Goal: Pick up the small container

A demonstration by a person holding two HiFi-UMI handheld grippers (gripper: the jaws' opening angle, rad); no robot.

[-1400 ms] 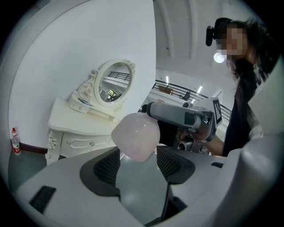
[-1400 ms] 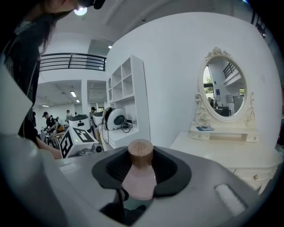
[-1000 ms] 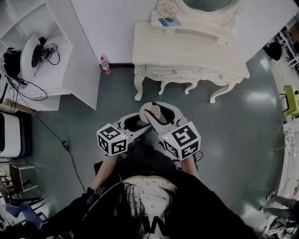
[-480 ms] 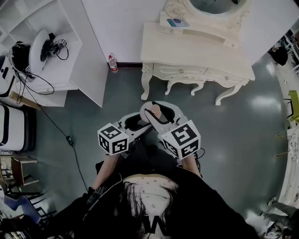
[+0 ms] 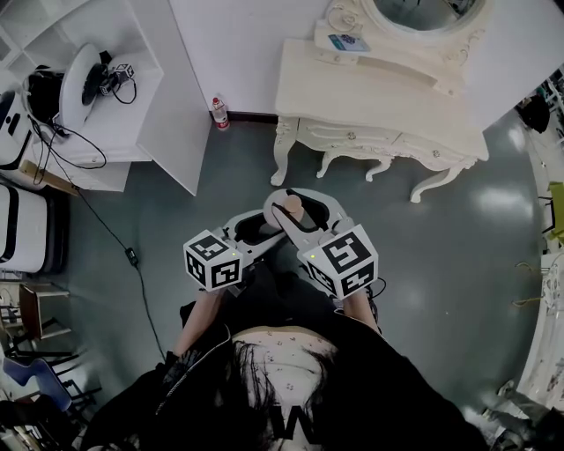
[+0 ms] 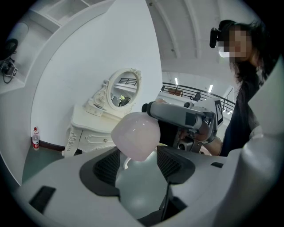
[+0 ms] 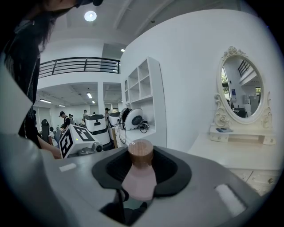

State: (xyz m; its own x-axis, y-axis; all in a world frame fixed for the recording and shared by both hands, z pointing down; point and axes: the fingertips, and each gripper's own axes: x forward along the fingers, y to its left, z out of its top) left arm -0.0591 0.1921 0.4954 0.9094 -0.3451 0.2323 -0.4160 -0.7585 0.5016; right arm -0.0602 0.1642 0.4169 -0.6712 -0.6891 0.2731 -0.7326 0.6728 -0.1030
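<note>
Since one second ago: the white surface (image 5: 379, 101) under the oval mirror (image 5: 414, 13), the shelf unit (image 5: 132, 106) and the red-capped bottle (image 5: 219, 113) on the floor (image 5: 220, 194) have all slid rightward in the head view; both claws keep the same spot in the frame, close in front of the person. Right claw (image 5: 300, 204): jaws set wide, closed on the small container (image 5: 293, 210), with its pink body between the dark pads and its brown cap pointing away from that claw's camera. Container is carried off the floor, well apart from the surface. Left claw (image 5: 256, 231): tips just beside the right claw, jaws apart; in its own view the container's rounded pink body shows between the tips, and the pads either side are not seen pressing on it; contact cannot be told. The two marker cubes (image 5: 212, 260) sit near each other
</note>
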